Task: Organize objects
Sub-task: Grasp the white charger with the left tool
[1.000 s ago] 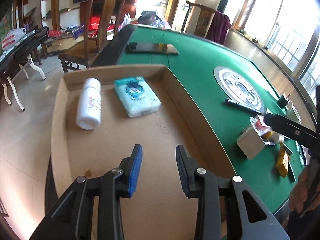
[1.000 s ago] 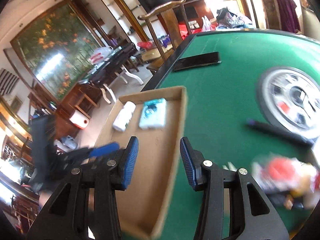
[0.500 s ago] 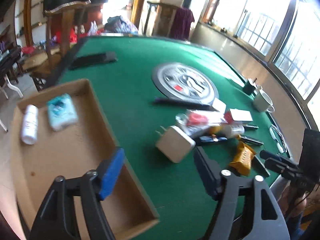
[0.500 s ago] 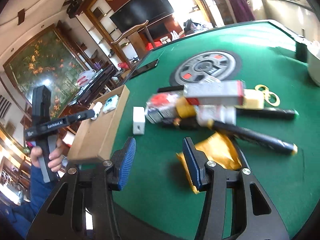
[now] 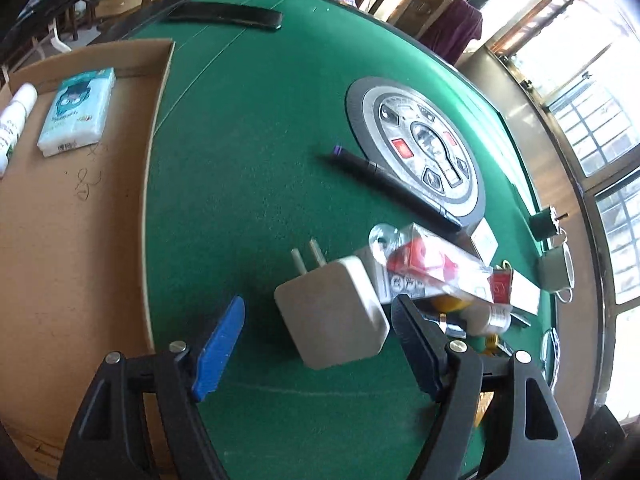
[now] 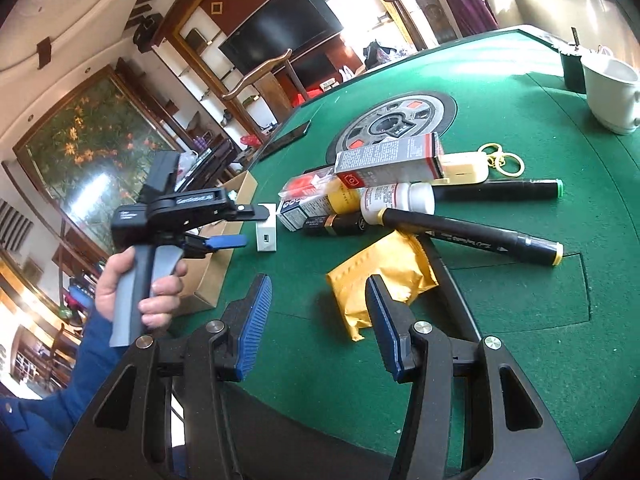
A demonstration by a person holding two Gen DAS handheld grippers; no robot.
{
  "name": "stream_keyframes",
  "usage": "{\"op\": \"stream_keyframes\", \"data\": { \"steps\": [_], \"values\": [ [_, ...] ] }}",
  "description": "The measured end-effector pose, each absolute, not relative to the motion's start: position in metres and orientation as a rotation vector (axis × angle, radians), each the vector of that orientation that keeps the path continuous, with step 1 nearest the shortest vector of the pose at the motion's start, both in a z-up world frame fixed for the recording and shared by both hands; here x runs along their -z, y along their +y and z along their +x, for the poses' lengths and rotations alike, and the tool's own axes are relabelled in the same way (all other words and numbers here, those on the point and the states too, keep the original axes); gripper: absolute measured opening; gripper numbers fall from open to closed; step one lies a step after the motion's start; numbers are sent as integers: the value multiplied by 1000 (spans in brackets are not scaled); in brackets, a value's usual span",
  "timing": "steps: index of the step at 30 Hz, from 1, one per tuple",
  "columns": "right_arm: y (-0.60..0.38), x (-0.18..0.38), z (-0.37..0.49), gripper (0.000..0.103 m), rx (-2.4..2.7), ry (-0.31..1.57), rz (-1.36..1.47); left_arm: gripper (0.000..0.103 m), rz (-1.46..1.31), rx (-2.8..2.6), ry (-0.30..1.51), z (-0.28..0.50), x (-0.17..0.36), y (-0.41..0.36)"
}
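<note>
A white plug charger (image 5: 332, 314) lies on the green table, between the spread fingers of my left gripper (image 5: 316, 344), which stands open with its pads clear of it. The charger (image 6: 266, 234) and that left gripper (image 6: 240, 226) also show in the right wrist view. My right gripper (image 6: 318, 320) is open just short of a yellow padded packet (image 6: 380, 280). Behind it lies a heap: a grey-and-red box (image 6: 390, 158), a white bottle (image 6: 396, 200), black markers (image 6: 472, 236). The cardboard tray (image 5: 60, 240) holds a tissue pack (image 5: 76, 112) and a white bottle (image 5: 14, 120).
A round control panel (image 5: 420, 144) is set in the table's middle. A black pen (image 5: 392, 184) lies beside it, a phone (image 5: 228, 14) at the far edge. A white mug (image 6: 612, 94) and a key ring (image 6: 504, 158) sit at the right. Chairs stand behind the table.
My left gripper swung right from over the tray to the charger and its jaws spread wide. My right gripper swept right from the tray's edge to the heap and packet.
</note>
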State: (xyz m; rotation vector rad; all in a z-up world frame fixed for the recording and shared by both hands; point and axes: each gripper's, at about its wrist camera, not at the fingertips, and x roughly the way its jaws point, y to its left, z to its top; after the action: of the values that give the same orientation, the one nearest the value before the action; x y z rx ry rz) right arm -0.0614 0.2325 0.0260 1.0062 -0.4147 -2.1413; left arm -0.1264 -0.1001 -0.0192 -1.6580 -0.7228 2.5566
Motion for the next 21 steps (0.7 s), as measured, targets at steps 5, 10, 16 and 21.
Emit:
{"op": "stream_keyframes", "data": {
  "steps": [5,10,16,21],
  "values": [
    [238,-24,-60,49,2152,-426,1014,74,-1646,-2615,-676,-135,19,-91],
    [237,-27,-58,50,2195,-374,1025,53,-1586,-2572,-560,-126,13,-81],
    [225,-22,-57,54,2214,-283,1072,53,-1571,-2535,-414,-104,11,-71],
    [217,-17,-54,54,2209,-257,1123,53,-1557,-2549,-225,-79,6,-58]
  ]
}}
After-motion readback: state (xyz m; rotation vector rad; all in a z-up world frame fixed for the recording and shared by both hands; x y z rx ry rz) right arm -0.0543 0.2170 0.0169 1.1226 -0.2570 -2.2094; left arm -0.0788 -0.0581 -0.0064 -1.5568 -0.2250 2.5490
